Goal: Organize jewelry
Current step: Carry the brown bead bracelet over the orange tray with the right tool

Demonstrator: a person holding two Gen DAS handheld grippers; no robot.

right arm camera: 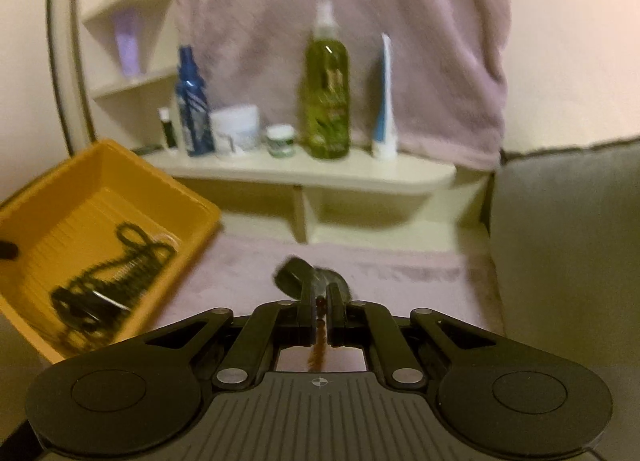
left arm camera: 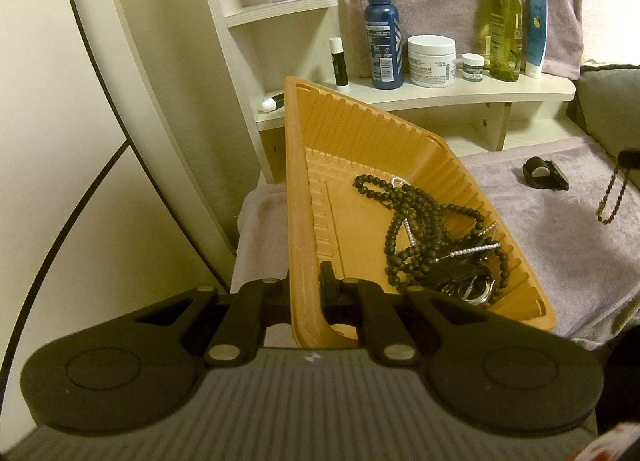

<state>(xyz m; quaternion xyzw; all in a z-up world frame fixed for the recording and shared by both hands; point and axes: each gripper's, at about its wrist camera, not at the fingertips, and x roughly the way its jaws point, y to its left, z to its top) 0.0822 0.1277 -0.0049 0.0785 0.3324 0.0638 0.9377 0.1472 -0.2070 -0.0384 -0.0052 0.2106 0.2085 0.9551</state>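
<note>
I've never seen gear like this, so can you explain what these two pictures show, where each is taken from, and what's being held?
These are handheld two-finger grippers, one in each of a person's hands, each carrying a camera that looks along its fingers. The left view shows the left gripper shut on the wall of an orange tray, tilted, holding a dark bead necklace and pearl hairpins. The right view, blurred, shows the right gripper shut on a reddish-brown chain. A black clip lies on the lilac towel; toiletries stand behind.

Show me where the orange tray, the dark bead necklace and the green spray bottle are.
orange tray (left arm camera: 304,197): left wrist view, its long left rim.
dark bead necklace (left arm camera: 416,221): left wrist view, bunched strands.
green spray bottle (right arm camera: 327,101): right wrist view, its body.
</note>
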